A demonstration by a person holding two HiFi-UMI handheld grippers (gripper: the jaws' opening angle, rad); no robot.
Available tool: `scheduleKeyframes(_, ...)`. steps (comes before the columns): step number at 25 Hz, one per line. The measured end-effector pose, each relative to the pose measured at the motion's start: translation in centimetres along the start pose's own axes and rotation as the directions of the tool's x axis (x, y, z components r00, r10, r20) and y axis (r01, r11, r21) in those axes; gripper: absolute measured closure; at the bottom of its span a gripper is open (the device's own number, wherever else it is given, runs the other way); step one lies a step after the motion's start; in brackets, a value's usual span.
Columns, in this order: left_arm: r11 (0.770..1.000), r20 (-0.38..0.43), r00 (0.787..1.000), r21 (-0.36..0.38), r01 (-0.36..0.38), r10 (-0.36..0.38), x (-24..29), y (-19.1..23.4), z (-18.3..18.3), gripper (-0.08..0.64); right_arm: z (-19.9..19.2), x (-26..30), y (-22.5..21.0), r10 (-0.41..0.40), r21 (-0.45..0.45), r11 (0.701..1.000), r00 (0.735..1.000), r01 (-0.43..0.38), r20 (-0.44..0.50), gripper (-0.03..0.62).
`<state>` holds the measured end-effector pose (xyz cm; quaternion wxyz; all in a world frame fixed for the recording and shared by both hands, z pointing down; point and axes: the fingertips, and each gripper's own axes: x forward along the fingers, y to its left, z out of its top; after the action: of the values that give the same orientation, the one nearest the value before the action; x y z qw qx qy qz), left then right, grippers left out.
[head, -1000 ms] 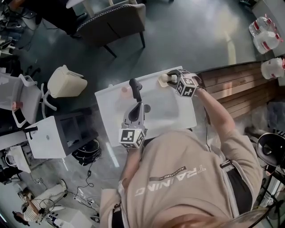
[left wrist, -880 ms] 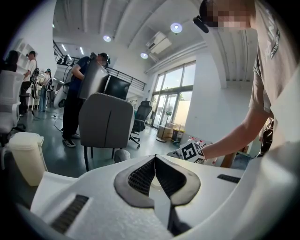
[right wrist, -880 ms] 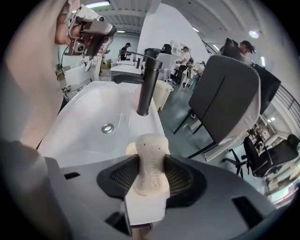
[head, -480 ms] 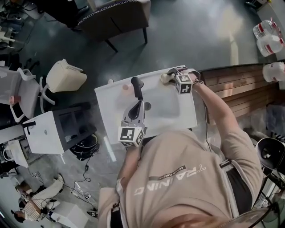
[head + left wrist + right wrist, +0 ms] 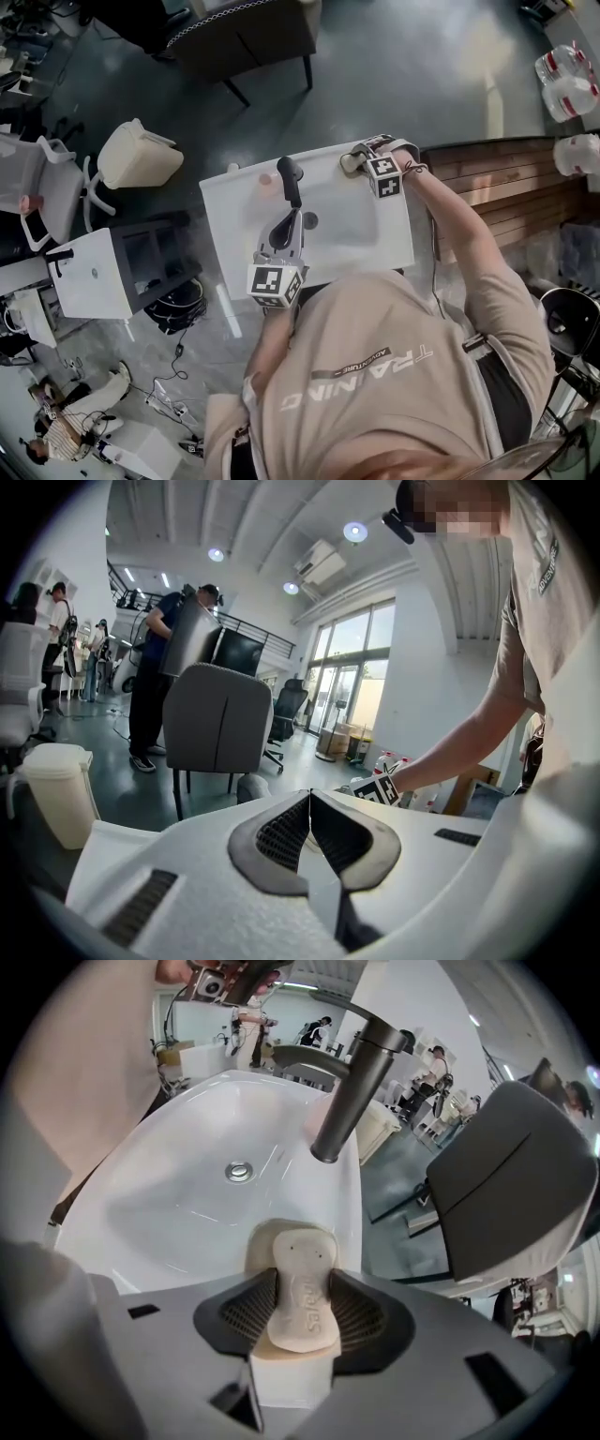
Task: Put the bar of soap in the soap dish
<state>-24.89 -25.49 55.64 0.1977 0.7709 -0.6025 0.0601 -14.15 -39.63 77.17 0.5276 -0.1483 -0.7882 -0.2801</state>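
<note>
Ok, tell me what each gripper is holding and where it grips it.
The right gripper holds the bar of soap, jaws pressed on its two long sides around the middle. The left gripper is shut and holds nothing.

White sink (image 5: 349,236) carries a dark faucet (image 5: 292,179) and a soap dish (image 5: 254,1242).

shirt (image 5: 375,375): beige, short-sleeved, white print on back | left gripper (image 5: 310,799), right gripper (image 5: 305,1290): pale shells, dark ribbed pads (image 5: 281,836) | marker cubes (image 5: 277,284): black-and-white squares
</note>
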Motion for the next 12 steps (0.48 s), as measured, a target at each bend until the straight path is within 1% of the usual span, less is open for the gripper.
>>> scheduleKeyframes(3,1.0,0.003,1.0,0.002,0.002,-0.002,-0.3,-0.4,-0.1,0.549,0.2,-0.2,-0.2,-0.013,-0.013,1.0,1.0,0.013,-0.003,0.428)
scheduleKeyframes(6,1.0,0.008,1.0,0.007,0.006,-0.006,-0.8,-0.4,0.1,0.549,0.6,-0.8,-0.7,-0.033,0.013,0.999,0.999,0.033,0.0,0.428)
scheduleKeyframes(7,1.0,0.011,1.0,0.008,0.007,-0.007,-1.0,-0.4,0.2,0.549,0.8,-1.0,-1.0,-0.042,0.039,0.998,0.999,0.041,0.006,0.428)
scheduleKeyframes(9,1.0,0.021,1.0,0.012,0.009,-0.009,-1.2,-0.5,0.5,0.549,0.9,-1.8,-1.4,-0.062,0.141,0.988,0.998,0.058,0.023,0.428)
scheduleKeyframes(10,1.0,0.028,1.0,0.014,0.01,-0.01,-1.4,-0.5,0.7,0.549,0.9,-2.3,-1.8,-0.08,0.208,0.975,0.996,0.072,0.031,0.428)
scheduleKeyframes(12,1.0,0.039,0.999,0.02,0.009,-0.01,-1.8,-0.4,1.0,0.549,0.8,-3.4,-2.6,-0.131,0.349,0.931,0.99,0.106,0.048,0.43)
